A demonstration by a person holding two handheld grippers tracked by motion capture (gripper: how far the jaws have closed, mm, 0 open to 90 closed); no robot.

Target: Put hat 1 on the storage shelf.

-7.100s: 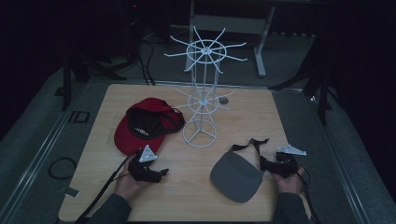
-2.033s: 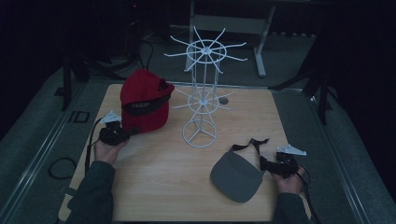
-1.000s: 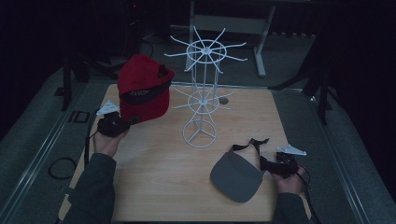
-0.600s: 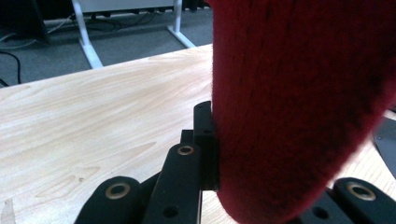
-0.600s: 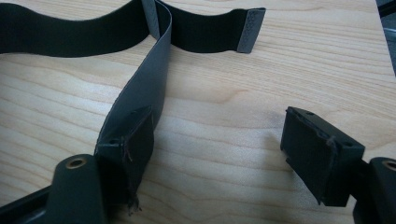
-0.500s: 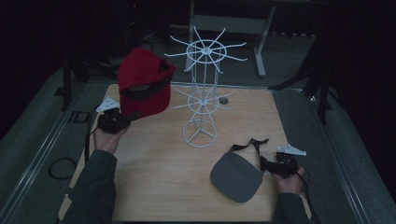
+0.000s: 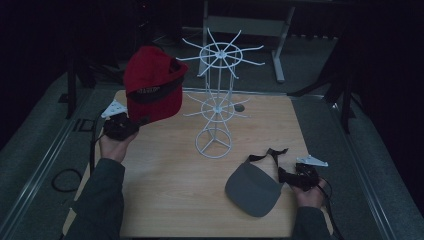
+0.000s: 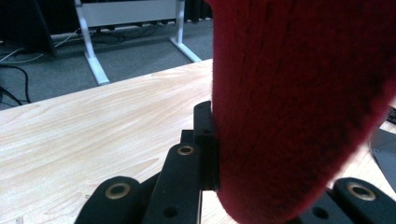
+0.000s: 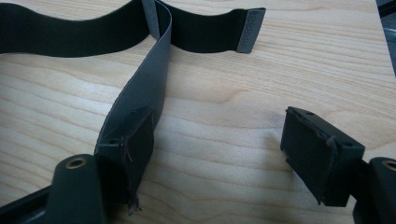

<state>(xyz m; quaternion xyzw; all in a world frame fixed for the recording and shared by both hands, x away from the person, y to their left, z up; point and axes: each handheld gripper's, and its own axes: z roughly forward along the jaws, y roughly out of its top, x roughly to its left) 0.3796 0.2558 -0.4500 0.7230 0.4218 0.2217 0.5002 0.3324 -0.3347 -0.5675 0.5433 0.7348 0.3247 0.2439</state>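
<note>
A red cap (image 7: 152, 85) with a dark band hangs in the air over the table's back left, just left of the white wire rack (image 7: 216, 100). My left gripper (image 7: 136, 122) is shut on the cap's lower edge. In the left gripper view the red fabric (image 8: 299, 93) covers the right jaw and presses on the left finger (image 8: 205, 140). A grey visor (image 7: 252, 187) lies flat at the front right. My right gripper (image 7: 287, 176) stands open beside it, low on the wood. The visor's strap (image 9: 149, 88) runs along the left pad, and bare table shows between the jaws.
The wooden table (image 7: 165, 190) ends close behind the rack and right of my right hand. A small dark round thing (image 7: 239, 107) lies behind the rack. White desk legs (image 7: 280, 55) stand on the floor at the back. A cable (image 7: 62, 180) loops on the floor at left.
Seven seconds ago the red cap lay on the table. The left gripper now holds it in the air, a little higher than a second ago. The right hand has stayed still.
</note>
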